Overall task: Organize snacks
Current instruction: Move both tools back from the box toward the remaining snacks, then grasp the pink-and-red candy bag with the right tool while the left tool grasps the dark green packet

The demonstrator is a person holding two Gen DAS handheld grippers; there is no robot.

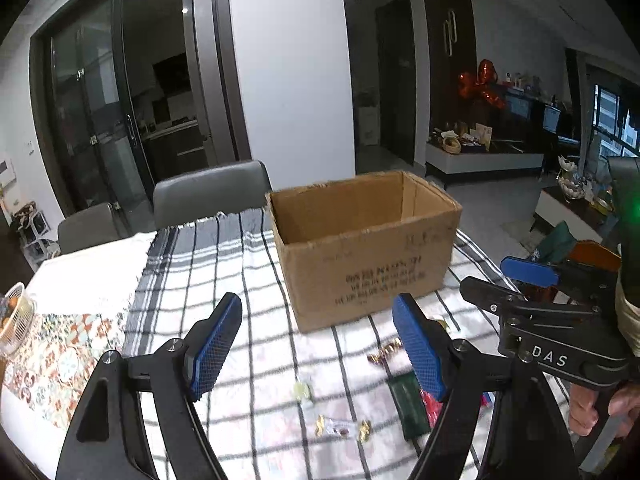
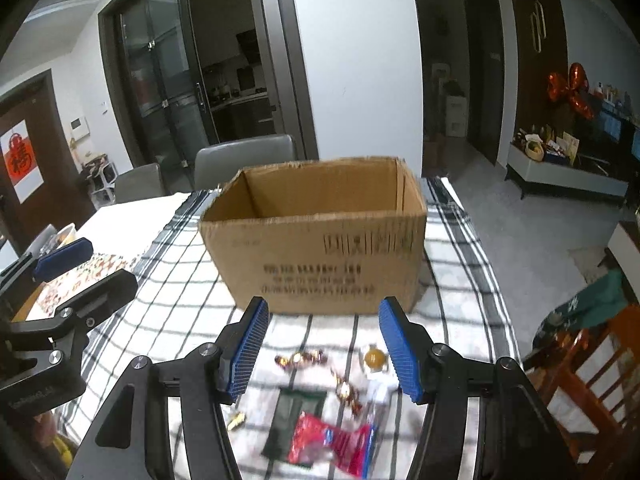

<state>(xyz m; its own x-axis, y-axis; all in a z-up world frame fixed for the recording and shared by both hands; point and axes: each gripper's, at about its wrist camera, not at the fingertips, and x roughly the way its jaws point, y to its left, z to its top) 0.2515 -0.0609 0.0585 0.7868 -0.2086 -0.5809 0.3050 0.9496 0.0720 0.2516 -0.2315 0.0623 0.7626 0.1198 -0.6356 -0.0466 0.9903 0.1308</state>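
An open, empty-looking cardboard box [image 1: 364, 248] [image 2: 316, 236] stands on the checked tablecloth [image 1: 224, 272] [image 2: 168, 280]. In front of it lie loose snacks: a dark green packet [image 2: 294, 420] [image 1: 408, 404], a red packet [image 2: 332, 444], a yellow jelly cup [image 2: 374, 358], gold-and-red wrapped candies [image 2: 300, 358] [image 1: 384, 352] and a clear-wrapped candy [image 1: 340, 428]. My left gripper [image 1: 320, 352] is open and empty above the cloth, left of the snacks. My right gripper [image 2: 320, 352] is open and empty above the snacks; it also shows in the left wrist view [image 1: 516, 280].
Two grey chairs [image 1: 212, 192] [image 2: 244, 160] stand behind the table. A white basket [image 1: 16, 320] sits on a patterned runner at the left. An orange wooden chair [image 2: 592, 376] with green cloth is at the right. The table's right edge runs beside the box.
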